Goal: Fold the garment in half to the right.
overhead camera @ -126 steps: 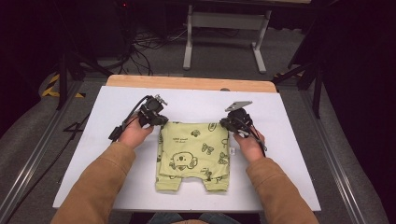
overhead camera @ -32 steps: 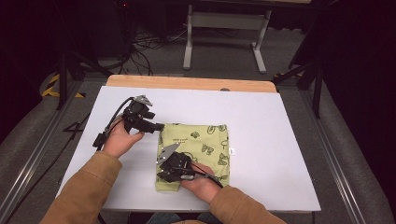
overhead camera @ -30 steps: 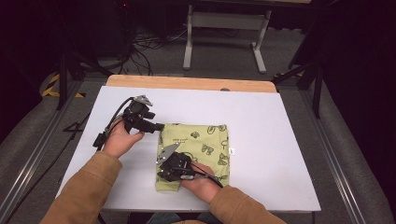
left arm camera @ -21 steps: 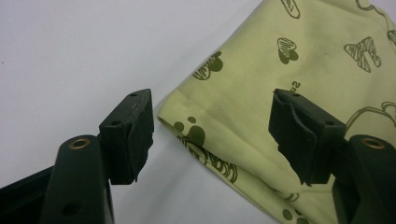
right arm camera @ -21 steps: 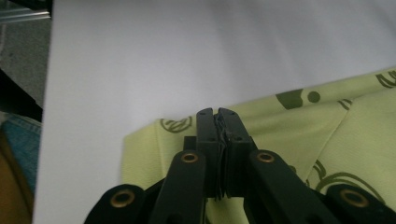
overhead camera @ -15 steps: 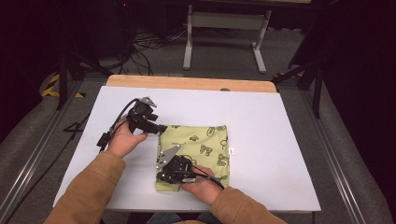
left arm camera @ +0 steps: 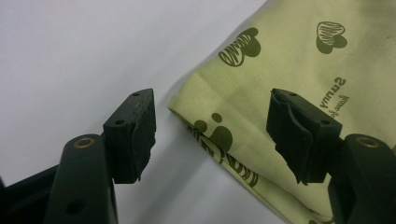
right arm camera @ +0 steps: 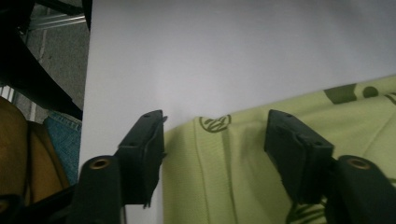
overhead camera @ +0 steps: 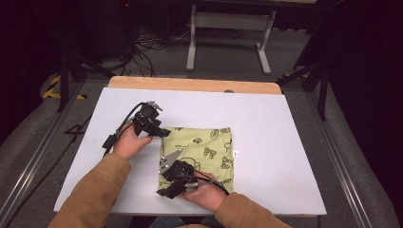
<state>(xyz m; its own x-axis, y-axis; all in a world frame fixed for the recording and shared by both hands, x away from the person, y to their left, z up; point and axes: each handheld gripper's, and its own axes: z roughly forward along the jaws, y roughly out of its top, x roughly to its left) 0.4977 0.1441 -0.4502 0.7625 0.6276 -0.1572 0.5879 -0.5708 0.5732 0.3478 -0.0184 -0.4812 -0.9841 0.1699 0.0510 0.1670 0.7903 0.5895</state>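
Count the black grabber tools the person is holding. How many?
2. The left gripper hovers open at the far left corner of the yellow-green cloth. The right gripper, jaws just opened, sits at the cloth's near left corner.

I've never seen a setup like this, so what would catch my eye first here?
A folded yellow-green cloth printed with dark hearts and bows lies mid-table on the white top. The left gripper hovers open at the cloth's far-left corner. The right gripper, jaws just opened, sits at its near-left corner.
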